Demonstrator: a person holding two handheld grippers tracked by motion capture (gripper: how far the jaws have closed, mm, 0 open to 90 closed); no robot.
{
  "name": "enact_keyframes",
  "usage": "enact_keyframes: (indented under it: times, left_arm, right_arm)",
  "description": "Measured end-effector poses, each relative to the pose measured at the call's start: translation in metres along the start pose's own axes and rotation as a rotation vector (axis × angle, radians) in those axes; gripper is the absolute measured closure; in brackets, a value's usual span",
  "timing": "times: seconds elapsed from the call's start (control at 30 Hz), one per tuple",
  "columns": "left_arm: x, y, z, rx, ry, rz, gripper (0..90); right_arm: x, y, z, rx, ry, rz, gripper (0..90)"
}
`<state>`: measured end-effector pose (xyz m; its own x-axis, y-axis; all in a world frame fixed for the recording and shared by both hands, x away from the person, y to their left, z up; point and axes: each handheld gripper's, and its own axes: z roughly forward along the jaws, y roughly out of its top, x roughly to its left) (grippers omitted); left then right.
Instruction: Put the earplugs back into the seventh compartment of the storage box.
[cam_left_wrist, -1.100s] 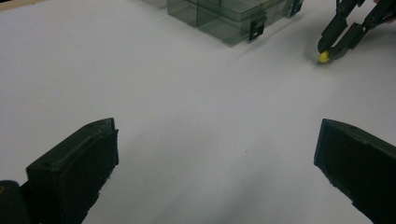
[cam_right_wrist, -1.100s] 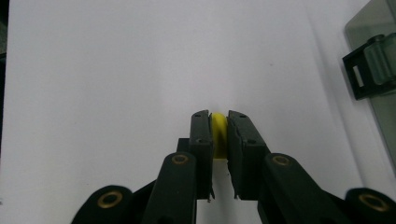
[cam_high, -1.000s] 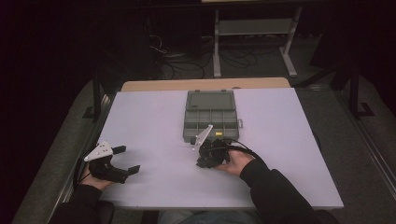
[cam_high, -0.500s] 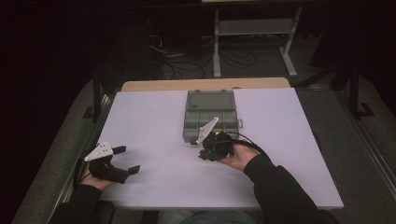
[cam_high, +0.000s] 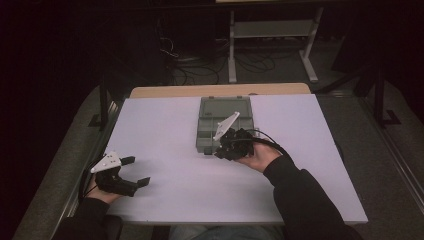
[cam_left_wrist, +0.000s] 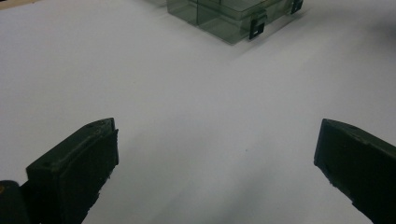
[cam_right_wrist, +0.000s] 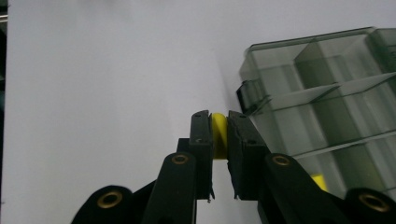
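While the left gripper (cam_high: 131, 172) rests open-jawed at the white table's (cam_high: 165, 130) near left corner, the right gripper (cam_right_wrist: 219, 135) clamps a small yellow piece (cam_right_wrist: 219, 134) just beside the grey compartment box's (cam_right_wrist: 327, 102) near edge.

Your small yellow piece (cam_right_wrist: 218, 135), rounded at its top edge, stands on edge, pinched between two black jaws just beside the near corner of the clear grey compartment box (cam_right_wrist: 327, 107). The box lies flat, its lid open, on the white table (cam_high: 165, 125).
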<state>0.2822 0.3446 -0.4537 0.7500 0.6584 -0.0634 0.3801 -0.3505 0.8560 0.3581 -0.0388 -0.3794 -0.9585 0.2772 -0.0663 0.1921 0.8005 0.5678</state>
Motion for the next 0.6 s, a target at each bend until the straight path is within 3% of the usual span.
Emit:
enact_keyframes:
  times: [0.3, 0.6]
  left_arm:
    - [0.0, 0.0, 0.0, 0.001, 0.001, 0.0, 0.0]
    - [0.0, 0.0, 0.0, 0.0, 0.0, 0.0, 0.0]
  right_arm:
    - [-0.021, 0.008, -0.007, -0.005, -0.036, 0.033, 79.0]
    - [-0.046, 0.01, -0.011, 0.005, -0.073, 0.099, 79.0]
